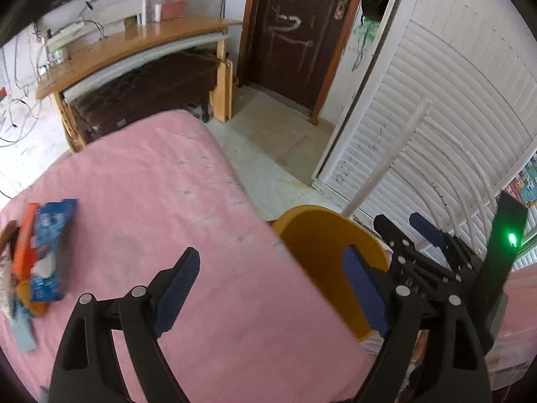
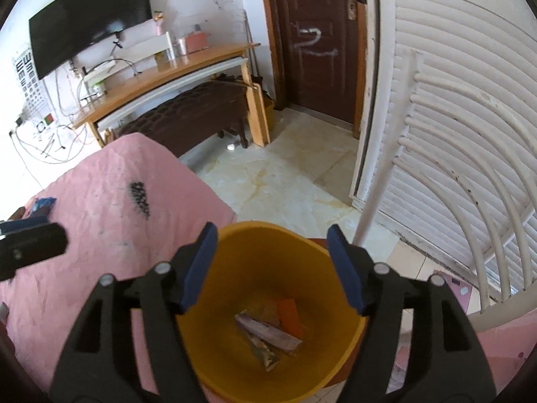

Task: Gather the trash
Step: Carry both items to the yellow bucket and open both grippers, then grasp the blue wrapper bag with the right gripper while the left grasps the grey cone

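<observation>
Now the right claw (image 2: 272, 268) hangs spread and empty over the bin (image 2: 235, 362), with wrappers (image 2: 268, 332) on the bin's floor. Beside the bin, the left claw (image 1: 272, 295) gapes empty above the bed (image 1: 151, 184); farther from the bin lie more wrappers (image 1: 43, 252).

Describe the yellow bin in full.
The bin is a round, open-topped bucket of smooth yellow-orange plastic, standing upright on the tiled floor at the corner of the pink bed. A few wrappers lie flat on its bottom, one of them orange. The open right gripper hovers over its mouth, holding nothing.
</observation>
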`<state>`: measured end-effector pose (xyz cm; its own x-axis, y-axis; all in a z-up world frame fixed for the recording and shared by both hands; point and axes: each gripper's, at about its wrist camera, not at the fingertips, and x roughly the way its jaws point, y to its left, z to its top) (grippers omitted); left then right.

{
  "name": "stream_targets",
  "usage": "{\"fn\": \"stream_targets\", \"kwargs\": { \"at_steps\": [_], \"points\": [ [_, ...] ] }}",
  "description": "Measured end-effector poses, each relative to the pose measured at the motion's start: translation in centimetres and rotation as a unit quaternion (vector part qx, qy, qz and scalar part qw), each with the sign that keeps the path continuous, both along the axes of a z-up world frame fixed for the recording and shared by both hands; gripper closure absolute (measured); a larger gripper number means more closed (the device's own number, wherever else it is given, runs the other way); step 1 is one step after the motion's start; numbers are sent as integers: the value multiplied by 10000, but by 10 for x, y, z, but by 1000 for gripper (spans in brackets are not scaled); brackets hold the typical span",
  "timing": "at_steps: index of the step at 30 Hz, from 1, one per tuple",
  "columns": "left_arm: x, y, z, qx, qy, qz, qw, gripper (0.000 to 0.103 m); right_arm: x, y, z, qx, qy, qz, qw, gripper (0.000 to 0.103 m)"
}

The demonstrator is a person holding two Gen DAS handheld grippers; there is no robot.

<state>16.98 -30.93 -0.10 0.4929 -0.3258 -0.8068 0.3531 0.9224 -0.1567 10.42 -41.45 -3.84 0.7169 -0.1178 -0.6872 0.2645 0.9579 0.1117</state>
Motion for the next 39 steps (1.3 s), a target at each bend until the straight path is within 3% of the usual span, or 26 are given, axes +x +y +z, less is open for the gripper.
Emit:
{"fn": "stream_targets", "kwargs": {
  "at_steps": [7,12,25,29,35,39],
  "points": [
    [-25,70,23,84,-384,377,9985,18,7,33,14,-89,-82,354,9993,32],
    [-40,130,37,127,-557,762,9955,18,13,65,23,-121,-132,687,9975,25],
    [-85,277,38,261,-511,1572,9859,17,25,175,49,-236,-230,1916,9809,20],
    [-95,294,21,293,-399,1629,9854,17,25,212,54,-351,-202,2281,9728,20],
    [-96,282,-11,550,-387,1360,9884,19,29,252,58,-476,-160,2636,9633,20],
    [-97,274,-25,567,-300,1099,9919,33,37,274,53,-582,-56,2817,9577,20]
  ]
}}
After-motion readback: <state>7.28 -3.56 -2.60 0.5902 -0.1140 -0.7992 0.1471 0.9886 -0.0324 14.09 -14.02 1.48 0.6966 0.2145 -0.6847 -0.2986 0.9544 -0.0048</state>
